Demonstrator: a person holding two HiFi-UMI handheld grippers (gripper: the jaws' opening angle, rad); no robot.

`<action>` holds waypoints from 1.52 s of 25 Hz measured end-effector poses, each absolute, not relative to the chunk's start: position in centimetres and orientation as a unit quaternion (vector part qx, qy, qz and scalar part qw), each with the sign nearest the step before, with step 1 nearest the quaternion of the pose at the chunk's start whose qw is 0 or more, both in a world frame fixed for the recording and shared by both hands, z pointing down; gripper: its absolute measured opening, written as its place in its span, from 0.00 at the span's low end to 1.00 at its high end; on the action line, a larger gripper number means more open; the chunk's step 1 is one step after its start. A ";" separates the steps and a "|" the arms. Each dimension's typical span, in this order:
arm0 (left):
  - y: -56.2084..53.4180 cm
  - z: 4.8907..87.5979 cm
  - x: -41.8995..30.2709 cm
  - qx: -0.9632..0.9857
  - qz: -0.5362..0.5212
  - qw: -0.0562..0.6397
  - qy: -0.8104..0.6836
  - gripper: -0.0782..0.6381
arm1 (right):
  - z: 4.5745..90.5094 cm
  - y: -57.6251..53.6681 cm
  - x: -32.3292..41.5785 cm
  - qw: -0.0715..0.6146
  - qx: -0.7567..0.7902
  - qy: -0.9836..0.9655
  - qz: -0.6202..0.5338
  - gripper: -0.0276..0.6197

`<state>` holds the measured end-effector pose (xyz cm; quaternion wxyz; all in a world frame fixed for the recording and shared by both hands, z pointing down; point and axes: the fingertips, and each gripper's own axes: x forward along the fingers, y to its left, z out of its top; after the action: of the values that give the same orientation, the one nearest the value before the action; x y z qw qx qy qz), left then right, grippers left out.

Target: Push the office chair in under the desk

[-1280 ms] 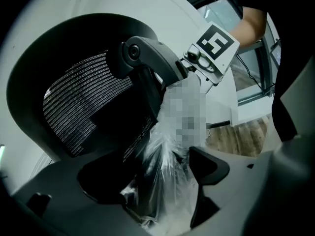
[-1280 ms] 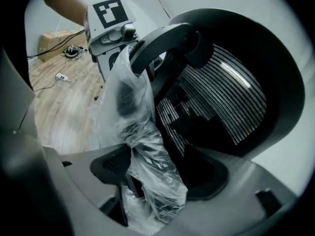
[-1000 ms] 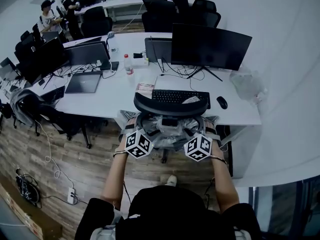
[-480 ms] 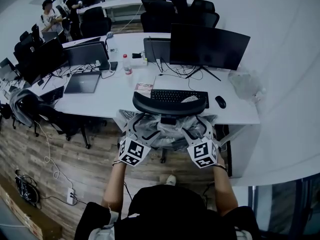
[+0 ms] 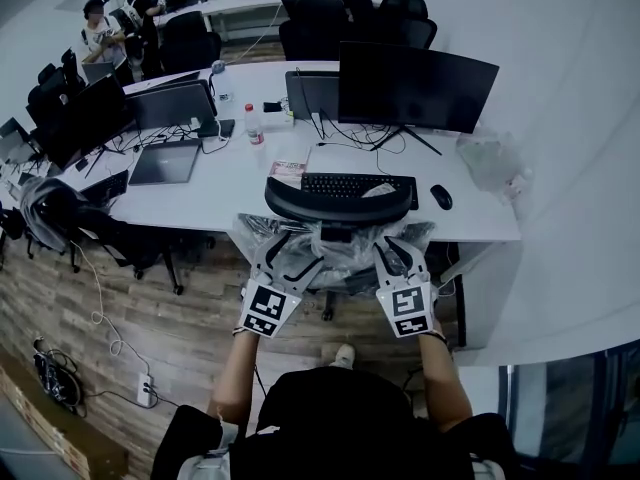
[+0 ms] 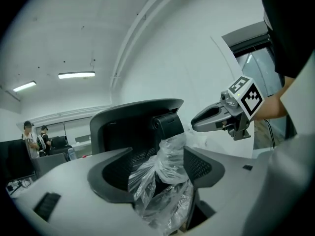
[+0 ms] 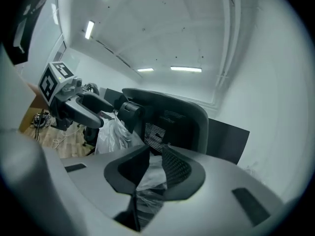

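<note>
White desk [image 5: 225, 196], keyboard [image 5: 356, 185] beyond office chair [image 5: 332, 209]

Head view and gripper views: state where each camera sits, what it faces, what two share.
Head view: on the person's head, steeply down at office chair and desk; forearms, left gripper, right gripper show.
Left gripper view: on that gripper, toward the chair's back; own jaws, just closing, apart around plastic wrap.
Right gripper view: likewise; own jaws just closed onto the wrap.
Shared: each sees the other gripper.
</note>
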<state>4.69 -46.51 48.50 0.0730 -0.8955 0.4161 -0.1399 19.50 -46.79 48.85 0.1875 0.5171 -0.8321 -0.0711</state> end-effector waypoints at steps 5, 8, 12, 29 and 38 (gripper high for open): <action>-46.2 48.0 3.4 -0.885 -0.117 0.060 0.446 0.34 | 48.5 -46.6 19.7 0.162 0.541 -0.823 -0.054 0.13; -46.3 47.8 2.8 -0.874 -0.116 0.058 0.469 0.25 | 48.6 -46.5 20.1 0.144 0.551 -0.821 -0.031 0.12; -46.1 48.0 2.7 -0.868 -0.123 0.054 0.478 0.18 | 49.2 -46.4 20.6 0.138 0.560 -0.816 -0.025 0.11; -45.2 47.9 4.7 -0.884 -0.097 0.043 0.456 0.13 | 49.7 -46.0 20.9 0.126 0.565 -0.816 -0.005 0.08; -45.2 46.7 4.4 -0.880 -0.083 0.046 0.465 0.13 | 49.0 -46.1 20.9 0.133 0.559 -0.818 -0.017 0.08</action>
<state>4.37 -45.23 46.71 0.0463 -0.8799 0.4655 -0.0830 20.91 -46.13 49.00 0.1332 0.5591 -0.8182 -0.0172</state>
